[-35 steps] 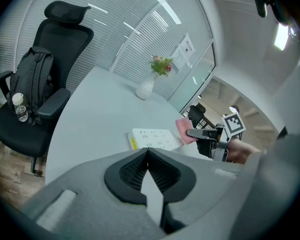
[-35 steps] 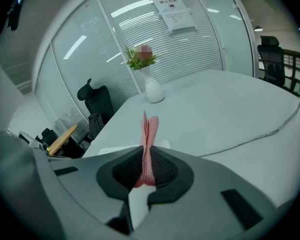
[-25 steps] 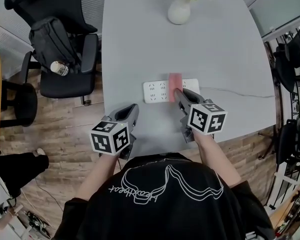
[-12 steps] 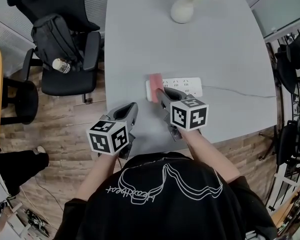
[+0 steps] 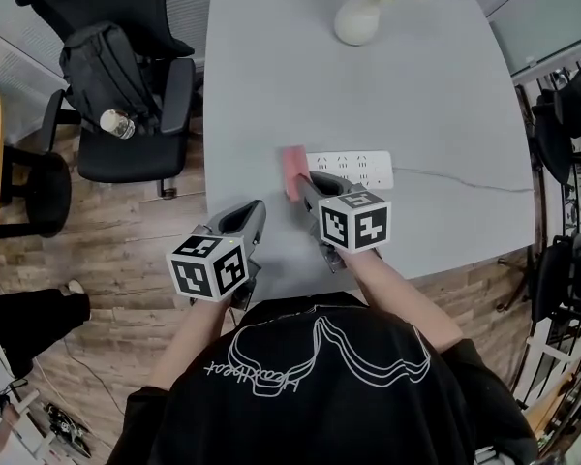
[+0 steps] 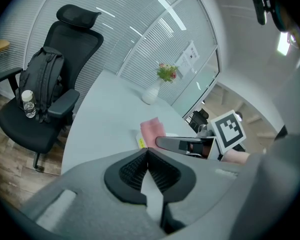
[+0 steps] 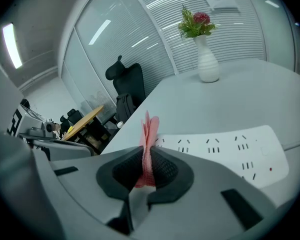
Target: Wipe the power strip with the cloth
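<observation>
Head view: we see the white power strip [image 5: 353, 169] lying flat on the grey table [image 5: 436, 85], its cable [image 5: 465, 180] running off to the right. The pink cloth [image 5: 293, 170] stands at the strip's left end. The right gripper [image 5: 303, 180] reaches it from the near side. The left gripper [image 5: 254, 209] hangs over the near table edge, apart from strip and cloth. A white vase [image 5: 357, 19] stands at the far end of the table; an office chair [image 5: 136, 148] with a backpack [image 5: 102, 66] is off to the left.

Left gripper view: we note the left gripper [image 6: 147, 151] with its jaws pressed together and nothing between them. Beyond it, the cloth [image 6: 151, 130] sits at the strip's end, with the right gripper [image 6: 182, 144] on it.

Right gripper view: the right gripper [image 7: 146, 160] has its jaws pinched on the cloth [image 7: 150, 131], which stands upright as a thin fold. The power strip [image 7: 225, 149] lies just beyond and to the right; we cannot tell whether the cloth touches it.
</observation>
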The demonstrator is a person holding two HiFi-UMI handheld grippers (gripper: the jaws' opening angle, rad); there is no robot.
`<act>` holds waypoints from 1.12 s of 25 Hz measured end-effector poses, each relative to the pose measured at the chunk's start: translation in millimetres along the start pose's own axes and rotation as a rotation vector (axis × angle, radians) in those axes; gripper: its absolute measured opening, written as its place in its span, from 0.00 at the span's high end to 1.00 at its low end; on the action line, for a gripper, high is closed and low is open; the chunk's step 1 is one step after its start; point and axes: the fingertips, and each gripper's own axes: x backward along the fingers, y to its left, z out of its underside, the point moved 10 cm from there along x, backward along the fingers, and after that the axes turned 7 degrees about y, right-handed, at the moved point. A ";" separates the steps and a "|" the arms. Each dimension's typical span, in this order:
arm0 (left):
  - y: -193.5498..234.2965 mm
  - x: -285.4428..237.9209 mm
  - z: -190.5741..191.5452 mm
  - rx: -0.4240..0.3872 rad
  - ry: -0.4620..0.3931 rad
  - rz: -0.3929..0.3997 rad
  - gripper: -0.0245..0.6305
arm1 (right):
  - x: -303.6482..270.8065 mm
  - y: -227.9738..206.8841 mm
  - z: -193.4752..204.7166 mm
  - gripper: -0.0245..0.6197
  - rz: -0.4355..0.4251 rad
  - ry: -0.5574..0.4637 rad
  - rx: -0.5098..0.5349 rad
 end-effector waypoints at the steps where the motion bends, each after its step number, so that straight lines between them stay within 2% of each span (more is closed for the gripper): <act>1: -0.7 -1.0 -0.4 -0.001 -0.001 0.002 0.94 | 1.0 -1.3 0.2 0.90 0.003 0.000 -0.001; 28: -12.3 -13.6 -2.7 -0.038 0.033 0.025 0.94 | 54.1 -72.8 19.1 0.90 0.156 -0.075 -0.136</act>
